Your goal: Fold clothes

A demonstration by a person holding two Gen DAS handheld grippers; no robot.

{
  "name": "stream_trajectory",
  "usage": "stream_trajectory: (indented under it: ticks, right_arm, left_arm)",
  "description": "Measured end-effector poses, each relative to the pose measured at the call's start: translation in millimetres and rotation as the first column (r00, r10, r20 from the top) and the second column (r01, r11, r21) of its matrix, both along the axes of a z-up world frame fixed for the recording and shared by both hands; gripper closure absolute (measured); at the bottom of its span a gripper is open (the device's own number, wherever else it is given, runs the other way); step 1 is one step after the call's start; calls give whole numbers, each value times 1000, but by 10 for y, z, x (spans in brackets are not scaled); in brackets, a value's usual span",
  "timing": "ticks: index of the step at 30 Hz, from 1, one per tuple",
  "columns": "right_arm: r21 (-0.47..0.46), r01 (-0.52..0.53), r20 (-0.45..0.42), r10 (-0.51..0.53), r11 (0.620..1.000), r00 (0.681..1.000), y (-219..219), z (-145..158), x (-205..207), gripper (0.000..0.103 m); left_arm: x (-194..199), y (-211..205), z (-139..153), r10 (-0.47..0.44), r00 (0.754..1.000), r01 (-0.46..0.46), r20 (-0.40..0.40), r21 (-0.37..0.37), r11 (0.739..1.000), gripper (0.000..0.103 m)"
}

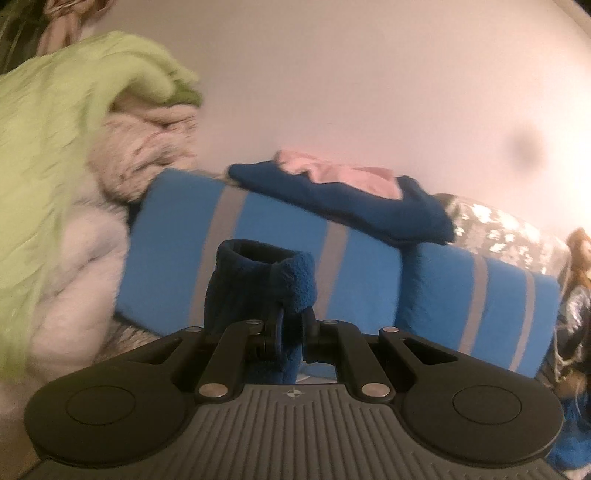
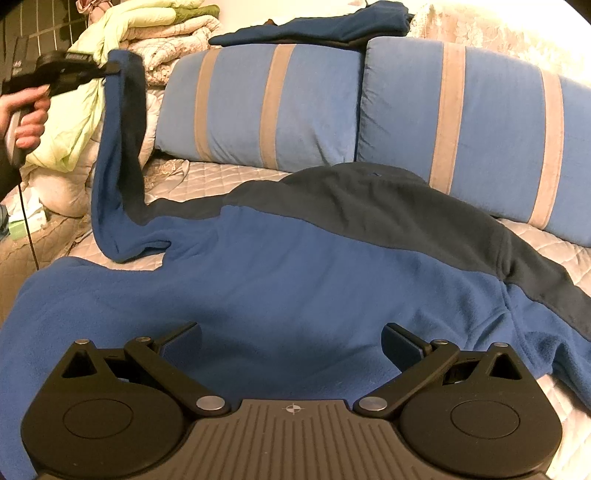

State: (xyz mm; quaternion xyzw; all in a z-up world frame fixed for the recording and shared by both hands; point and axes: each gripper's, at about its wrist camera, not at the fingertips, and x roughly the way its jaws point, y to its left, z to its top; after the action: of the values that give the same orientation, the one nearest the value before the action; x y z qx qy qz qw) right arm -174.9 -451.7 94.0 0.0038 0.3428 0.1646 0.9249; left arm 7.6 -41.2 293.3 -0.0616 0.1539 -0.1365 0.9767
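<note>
While the body lies flat, fleece sleeve [image 2: 118,155] hangs roughly vertical

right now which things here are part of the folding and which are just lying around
In the job: blue fleece jacket, its sleeve cuff clamped in the left gripper, right gripper open above it.
Lying about: striped cushions, folded navy garment, quilt pile.

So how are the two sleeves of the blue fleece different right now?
The near sleeve is lifted up, its cuff pinched in the left gripper; the far sleeve lies flat on the bed, held by nothing. The near sleeve hangs bent; the far sleeve stretches out straight. Both are blue with a dark stripe.
</note>
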Motion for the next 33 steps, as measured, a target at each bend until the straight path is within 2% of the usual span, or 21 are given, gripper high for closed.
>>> stream_trajectory:
  ticks: [4, 8, 9, 10, 11, 12, 13, 14, 17, 18, 22, 26, 29, 33]
  right_arm:
    - [-3, -4, -5, 4, 1000, 1000, 10, -3, 8, 0]
    - [-12, -2, -6, 2, 1000, 1000, 20, -7, 14, 0]
    - [-13, -1, -7, 1, 1000, 1000, 24, -8, 13, 0]
    - [-14, 0, -8, 0, 1000, 1000, 27, -8, 13, 0]
    - [-14, 2, -9, -2, 1000, 1000, 27, -7, 14, 0]
    - [-13, 5, -10, -5, 1000, 1000, 25, -7, 13, 0]
    - [-12, 7, -9, -7, 1000, 1000, 23, -5, 10, 0]
    - [-10, 10, -8, -10, 1000, 1000, 18, -4, 5, 0]
    - [2, 13, -9, -13, 1000, 1000, -3, 1, -2, 0]
    - [7, 12, -11, -12, 1000, 1000, -11, 2, 2, 0]
    - [43, 6, -39, -4, 999, 999, -61, -7, 46, 0]
    - [130, 38, -109, -24, 991, 994, -182, -11, 159, 1]
    - [175, 116, -175, -85, 978, 981, -266, 3, 270, 1]
    - [174, 150, -249, -104, 973, 963, -254, 112, 564, 2]
  left_arm:
    - [-28, -457, 31, -119, 993, 118, 23, 45, 992, 94]
    - [-106, -1052, -10, -279, 960, 276, 32, 83, 958, 93]
    - [-128, -1211, -39, -328, 944, 325, 28, 82, 942, 87]
    - [-153, -1373, -78, -379, 925, 376, 24, 81, 923, 70]
    - [-187, -1526, -124, -428, 903, 426, 19, 82, 901, 58]
    - [-229, -1658, -167, -472, 882, 469, 15, 86, 879, 34]
    - [-274, -1783, -209, -511, 859, 508, 10, 91, 856, 27]
    - [-306, -1849, -244, -530, 848, 527, 4, 99, 844, 27]
    - [-380, -1948, -337, -553, 833, 550, -15, 130, 825, 27]
    - [-405, -1936, -369, -548, 836, 545, -20, 145, 826, 27]
    - [-471, -1651, -509, -475, 878, 475, -55, 220, 852, 27]
    - [-515, -1236, -662, -402, 910, 414, -101, 260, 873, 27]
    - [-586, -915, -779, -360, 925, 380, -121, 306, 873, 27]
    - [-644, -618, -923, -306, 941, 338, -145, 378, 862, 27]
